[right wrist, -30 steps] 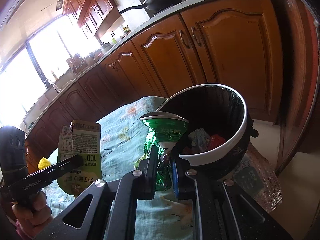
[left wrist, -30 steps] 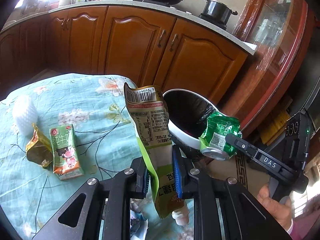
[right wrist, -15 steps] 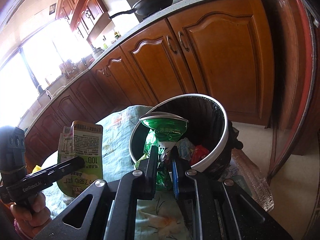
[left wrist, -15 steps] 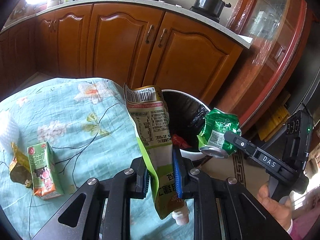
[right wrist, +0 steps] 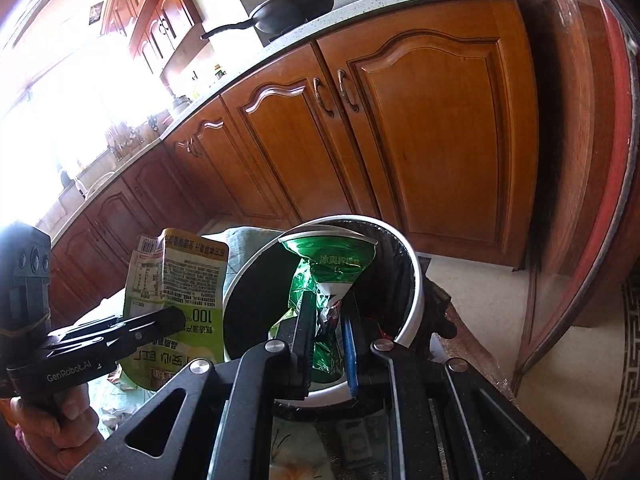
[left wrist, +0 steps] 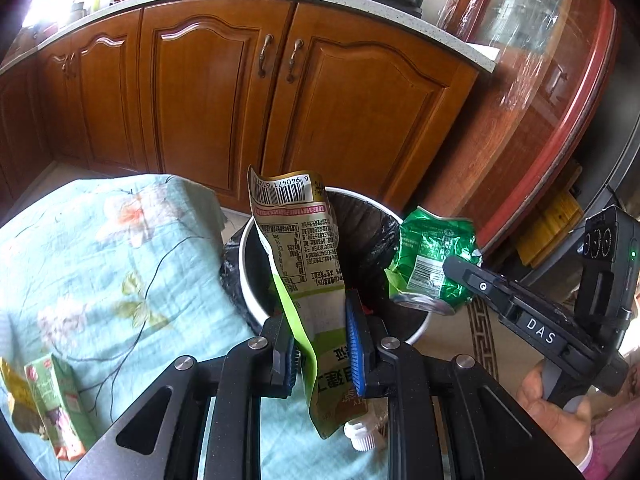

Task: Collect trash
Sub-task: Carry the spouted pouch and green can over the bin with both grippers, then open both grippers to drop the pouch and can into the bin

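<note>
Over bin [left wrist: 416, 334], L jaws pinch pouch [left wrist: 316, 280], R jaws pinch crushed can [right wrist: 326, 280].

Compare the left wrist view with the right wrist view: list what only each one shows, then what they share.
Only the left wrist view shows the small green carton and the yellow wrapper on the floral tablecloth. Only the right wrist view shows the bright window and upper cabinets. Both show the trash bin, the green pouch in the left gripper and the crushed green can in the right gripper.
</note>
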`<move>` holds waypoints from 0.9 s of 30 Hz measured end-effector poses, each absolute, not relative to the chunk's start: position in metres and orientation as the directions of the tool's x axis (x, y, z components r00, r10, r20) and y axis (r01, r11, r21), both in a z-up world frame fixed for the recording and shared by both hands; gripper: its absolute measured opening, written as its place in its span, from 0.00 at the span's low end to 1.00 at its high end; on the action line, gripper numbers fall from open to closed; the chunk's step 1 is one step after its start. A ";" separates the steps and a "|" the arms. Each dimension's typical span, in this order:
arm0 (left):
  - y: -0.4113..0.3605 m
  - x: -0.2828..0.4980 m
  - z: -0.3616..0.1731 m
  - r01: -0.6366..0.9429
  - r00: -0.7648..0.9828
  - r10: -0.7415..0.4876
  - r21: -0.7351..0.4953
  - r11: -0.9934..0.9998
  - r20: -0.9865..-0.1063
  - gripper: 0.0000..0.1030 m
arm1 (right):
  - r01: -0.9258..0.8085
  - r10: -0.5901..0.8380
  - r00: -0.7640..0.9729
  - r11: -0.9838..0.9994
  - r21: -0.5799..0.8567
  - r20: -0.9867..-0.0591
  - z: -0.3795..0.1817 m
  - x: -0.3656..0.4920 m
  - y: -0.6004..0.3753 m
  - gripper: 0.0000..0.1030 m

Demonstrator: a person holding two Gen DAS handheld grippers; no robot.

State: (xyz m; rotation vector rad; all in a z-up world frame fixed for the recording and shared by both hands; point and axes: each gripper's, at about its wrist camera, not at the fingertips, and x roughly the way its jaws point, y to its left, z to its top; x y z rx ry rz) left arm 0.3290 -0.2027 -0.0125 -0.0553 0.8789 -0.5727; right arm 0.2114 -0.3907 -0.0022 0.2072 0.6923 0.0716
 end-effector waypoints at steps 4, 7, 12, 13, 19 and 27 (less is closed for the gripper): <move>-0.216 0.346 -0.015 0.444 0.492 -0.486 -0.272 0.854 -0.722 0.18 | 0.004 0.130 0.757 0.979 0.203 -0.640 -0.004 0.222 -0.394 0.12; -0.222 0.357 -0.020 0.439 0.484 -0.479 -0.270 0.857 -0.733 0.19 | 0.003 0.128 0.747 0.981 0.196 -0.652 -0.007 0.230 -0.396 0.12; -0.234 0.368 -0.027 0.434 0.471 -0.465 -0.262 0.862 -0.750 0.19 | 0.003 0.120 0.731 0.984 0.178 -0.672 -0.011 0.243 -0.398 0.12; -0.237 0.370 -0.029 0.433 0.467 -0.464 -0.263 0.862 -0.753 0.19 | 0.004 0.117 0.727 0.985 0.174 -0.677 -0.012 0.245 -0.399 0.12; -0.242 0.378 -0.037 0.408 0.442 -0.457 -0.281 0.869 -0.772 0.25 | 0.013 0.119 0.710 0.983 0.183 -0.694 -0.015 0.251 -0.403 0.19; -0.230 0.368 -0.029 0.394 0.475 -0.469 -0.297 0.870 -0.745 0.45 | 0.023 0.136 0.726 0.975 0.222 -0.674 -0.011 0.244 -0.408 0.38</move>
